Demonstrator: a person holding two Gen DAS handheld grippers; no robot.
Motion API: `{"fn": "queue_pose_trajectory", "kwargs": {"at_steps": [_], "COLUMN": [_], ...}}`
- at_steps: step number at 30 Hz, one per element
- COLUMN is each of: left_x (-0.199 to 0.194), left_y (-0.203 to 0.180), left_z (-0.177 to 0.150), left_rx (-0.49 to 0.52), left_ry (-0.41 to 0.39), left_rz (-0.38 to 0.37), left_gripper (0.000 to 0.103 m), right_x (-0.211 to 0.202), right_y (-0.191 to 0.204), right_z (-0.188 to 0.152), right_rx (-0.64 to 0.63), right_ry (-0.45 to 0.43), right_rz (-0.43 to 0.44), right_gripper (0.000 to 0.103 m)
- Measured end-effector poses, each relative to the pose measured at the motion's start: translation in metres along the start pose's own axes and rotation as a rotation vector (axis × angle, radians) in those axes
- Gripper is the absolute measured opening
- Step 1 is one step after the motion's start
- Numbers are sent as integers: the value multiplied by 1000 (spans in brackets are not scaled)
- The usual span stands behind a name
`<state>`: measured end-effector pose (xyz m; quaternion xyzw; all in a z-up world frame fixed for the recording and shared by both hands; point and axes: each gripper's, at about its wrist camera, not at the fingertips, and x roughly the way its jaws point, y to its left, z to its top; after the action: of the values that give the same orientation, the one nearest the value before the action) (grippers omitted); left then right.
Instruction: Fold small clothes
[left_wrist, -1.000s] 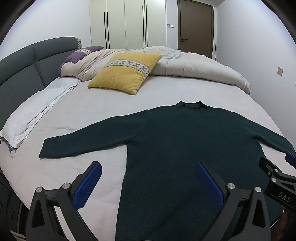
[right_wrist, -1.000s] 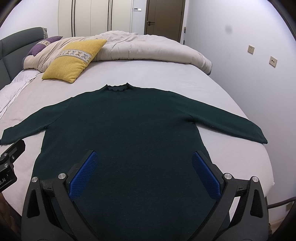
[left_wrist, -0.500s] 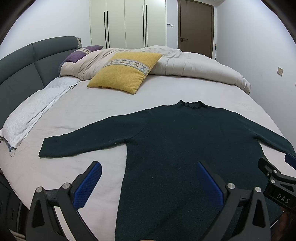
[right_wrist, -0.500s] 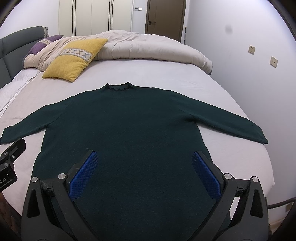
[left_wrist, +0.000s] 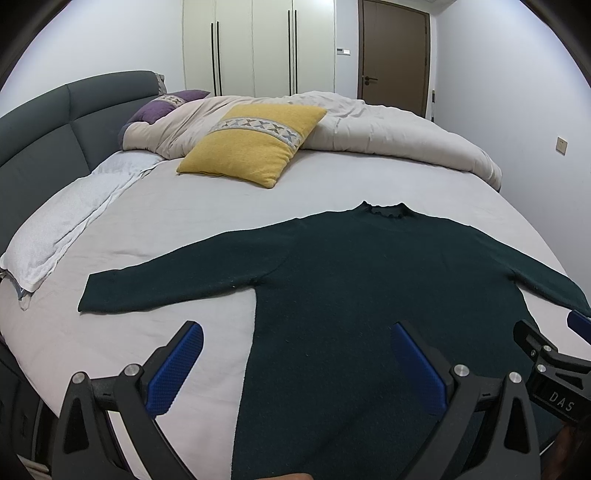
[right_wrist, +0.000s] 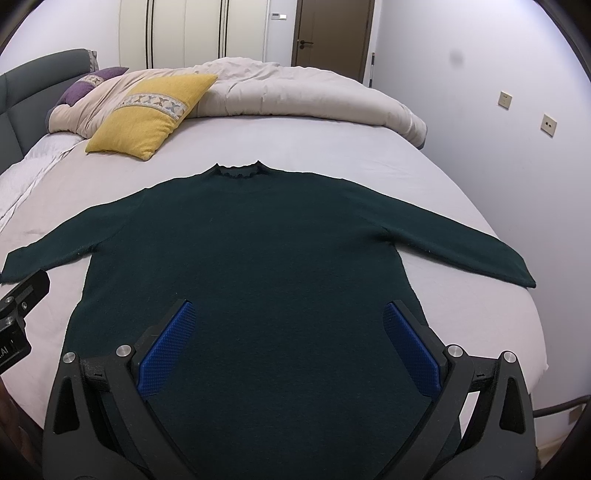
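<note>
A dark green long-sleeved sweater (left_wrist: 369, 280) lies flat on the bed, sleeves spread, collar pointing away; it also shows in the right wrist view (right_wrist: 258, 240). My left gripper (left_wrist: 295, 354) is open and empty, hovering over the sweater's lower left edge. My right gripper (right_wrist: 288, 339) is open and empty above the lower middle of the sweater's body. Part of the right gripper shows at the right edge of the left wrist view (left_wrist: 554, 373). Part of the left gripper shows at the left edge of the right wrist view (right_wrist: 18, 317).
The bed (left_wrist: 184, 221) has a light grey sheet. A yellow pillow (left_wrist: 251, 144) and a bunched beige duvet (left_wrist: 388, 125) lie at the far side. A grey headboard (left_wrist: 44, 125) is on the left. A wall (right_wrist: 517, 147) runs close along the bed's right side.
</note>
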<state>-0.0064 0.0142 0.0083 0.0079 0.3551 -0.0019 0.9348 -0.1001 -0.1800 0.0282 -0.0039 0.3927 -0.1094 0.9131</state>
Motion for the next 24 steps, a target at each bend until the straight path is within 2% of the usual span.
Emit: {"fn": "queue_pose_trajectory", "kwargs": {"at_steps": [8,11,13,16,19,22,24], "left_x": [2,3,7,19,31,33,45], "left_y": [6,17,34,67,109,155,187], "left_z": [1,-2,-6,-15,-23,-30,-32], "left_rx": [-20,-54,-122,-233,-343,-457,-533], "left_ry": [10,28,58,120,115,58,101], "left_rz": [-9,-52,-124,-249,-364,-334,-284], "left_gripper": [103,103,103,103,103,103,103], "right_x": [1,3,4,6,7,9,10], "right_y": [1,2,1,-3,-10,-14,-15], "right_z": [-1,0,0,1,4,8,11], "right_rx": [-3,-4,0,35,97,155,182], "right_ry": [4,9,8,-3,-35,-79,-97], "right_rz": [-3,1,8,62,141,194,222], "right_gripper": [103,103,103,103,103,103,103]}}
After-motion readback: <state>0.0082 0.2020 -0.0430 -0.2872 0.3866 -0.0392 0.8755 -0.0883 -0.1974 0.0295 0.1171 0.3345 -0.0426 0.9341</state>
